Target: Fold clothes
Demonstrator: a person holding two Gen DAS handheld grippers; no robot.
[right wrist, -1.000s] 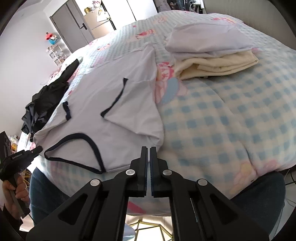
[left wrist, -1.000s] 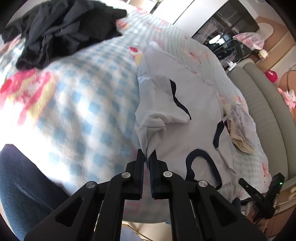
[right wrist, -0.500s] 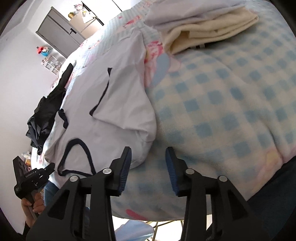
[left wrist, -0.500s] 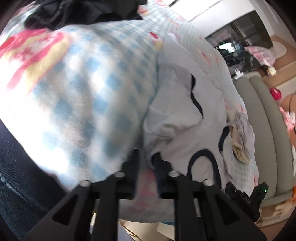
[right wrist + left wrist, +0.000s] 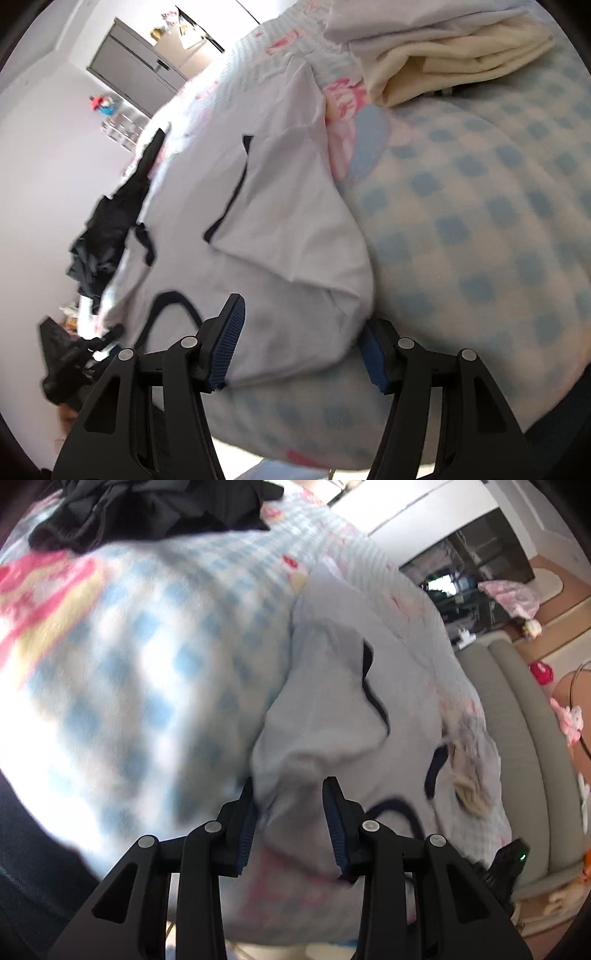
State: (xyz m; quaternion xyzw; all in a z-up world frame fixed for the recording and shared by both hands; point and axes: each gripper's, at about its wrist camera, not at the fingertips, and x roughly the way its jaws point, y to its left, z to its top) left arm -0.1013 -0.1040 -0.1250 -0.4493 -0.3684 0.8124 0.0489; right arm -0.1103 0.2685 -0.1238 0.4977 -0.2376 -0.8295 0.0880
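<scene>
left wrist view: the left gripper (image 5: 291, 794) points down at the near edge of a bed, its jaws parted, having just been opening, and a bunched corner of the pale t-shirt (image 5: 332, 709) sits in the gap between them; the left pad looks to brush the cloth, the right pad stands clear, so nothing is pinched. to the left of the gripper spreads the blue checked blanket (image 5: 147, 672), blurred, and beyond it, ahead and to the left, a heap of black clothes (image 5: 155, 513). ahead and to the right the shirt runs away from the gripper with its dark trim showing, and past that a small folded pile (image 5: 469, 775), smeared. right wrist view: to the left of the right gripper (image 5: 299, 325), the other gripper appears dark and blurred at the bed's edge, with the black clothes (image 5: 107, 236) farther on. the right gripper's jaws stand wide, having just been opening, with the t-shirt's (image 5: 280, 221) folded shoulder corner between them, not clamped. ahead and to the right lies the folded pile (image 5: 443, 55), cream under white, on the blanket (image 5: 480, 206).
</scene>
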